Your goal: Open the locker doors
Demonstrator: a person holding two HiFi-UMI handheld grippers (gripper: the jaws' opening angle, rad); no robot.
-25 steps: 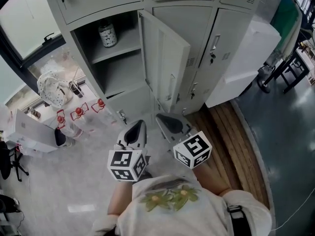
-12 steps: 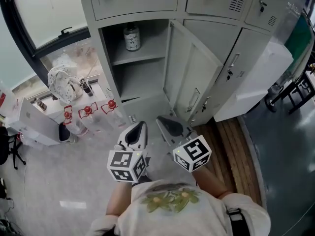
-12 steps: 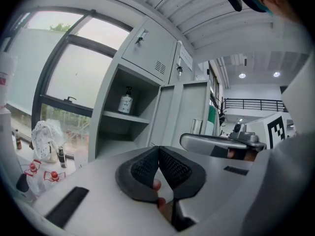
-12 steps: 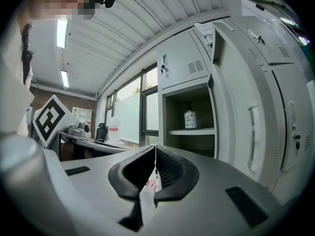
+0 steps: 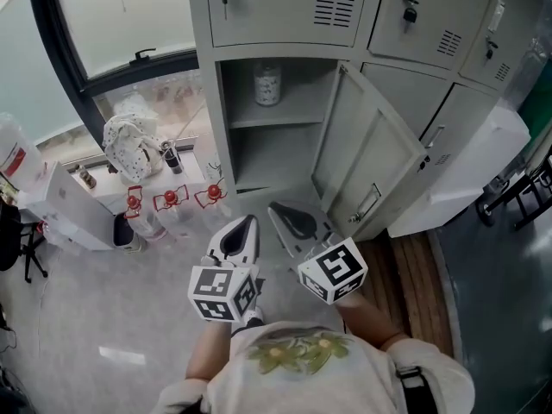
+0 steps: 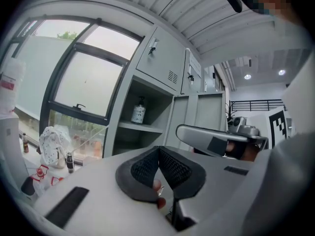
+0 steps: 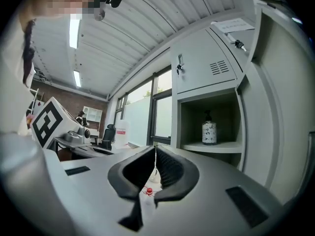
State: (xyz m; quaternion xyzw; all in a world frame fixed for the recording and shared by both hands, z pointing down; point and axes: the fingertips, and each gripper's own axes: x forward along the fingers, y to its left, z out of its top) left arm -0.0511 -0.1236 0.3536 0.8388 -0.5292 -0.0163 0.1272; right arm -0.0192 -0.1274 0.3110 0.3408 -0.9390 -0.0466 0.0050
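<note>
- The lockers (image 5: 203, 84) stand straight ahead of me, well apart from both my grippers.
- One job looks done: the open door (image 5: 371, 158) is swung wide, and a bottle (image 5: 266, 84) shows on the shelf (image 5: 276, 121) inside.
- Plenty is left, I judge. The top door (image 5: 285, 7) above it is closed, the upper door (image 5: 423, 15) to its right is too, and so is the next door (image 5: 440, 128) along the lower row.
- My left gripper (image 5: 239, 234) has its jaws pressed together, with nothing held.
- My right gripper (image 5: 291, 220) is likewise closed tight and empty. Both are held out level and touch nothing.
- The open door hangs out in front of the next door and covers part of it, so I expect to reach round it or take another door first.
- By the window (image 5: 121, 15) to the left lie a bag (image 5: 129, 136) and some red-capped bottles (image 5: 170, 198), clear of my path.
- A white box (image 5: 466, 175) leans against the lockers on the right and may block those doors.
</note>
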